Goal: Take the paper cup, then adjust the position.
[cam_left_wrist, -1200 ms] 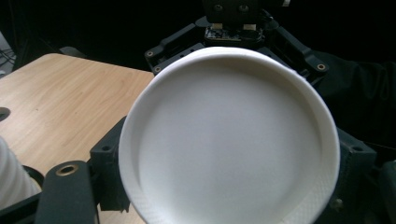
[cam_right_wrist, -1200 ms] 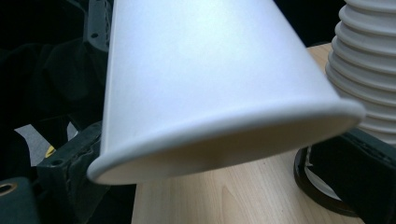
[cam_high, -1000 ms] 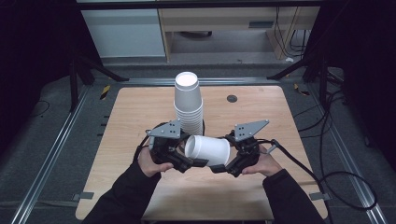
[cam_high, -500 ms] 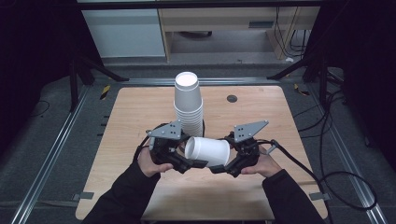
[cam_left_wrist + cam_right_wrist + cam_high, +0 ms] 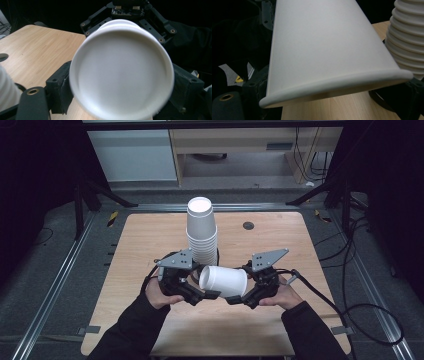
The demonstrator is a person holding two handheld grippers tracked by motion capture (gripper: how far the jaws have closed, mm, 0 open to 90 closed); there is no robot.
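A single white paper cup (image 5: pixel 223 281) lies on its side in the air between both grippers, above the table's front half. My left gripper (image 5: pixel 206 295) is shut on its closed base end, and its black pads (image 5: pixel 58 90) flank the cup (image 5: pixel 121 70) on both sides. My right gripper (image 5: pixel 236 299) sits at the cup's rim end. Its jaws have just been closing on the cup (image 5: pixel 324 50), which hides its fingers in the right gripper view. A tall stack of upturned white cups (image 5: pixel 201 232) stands just behind.
The wooden table (image 5: pixel 150 240) has a small dark round hole (image 5: pixel 248 225) at the back right. Cables (image 5: pixel 350 310) trail off the right edge. The cup stack (image 5: pixel 407 37) is close beside the held cup. A dark floor and metal rails surround the table.
The right gripper's fingers have drawn in on the cup's rim end. Both hands, the cup and the stack stay where they were.
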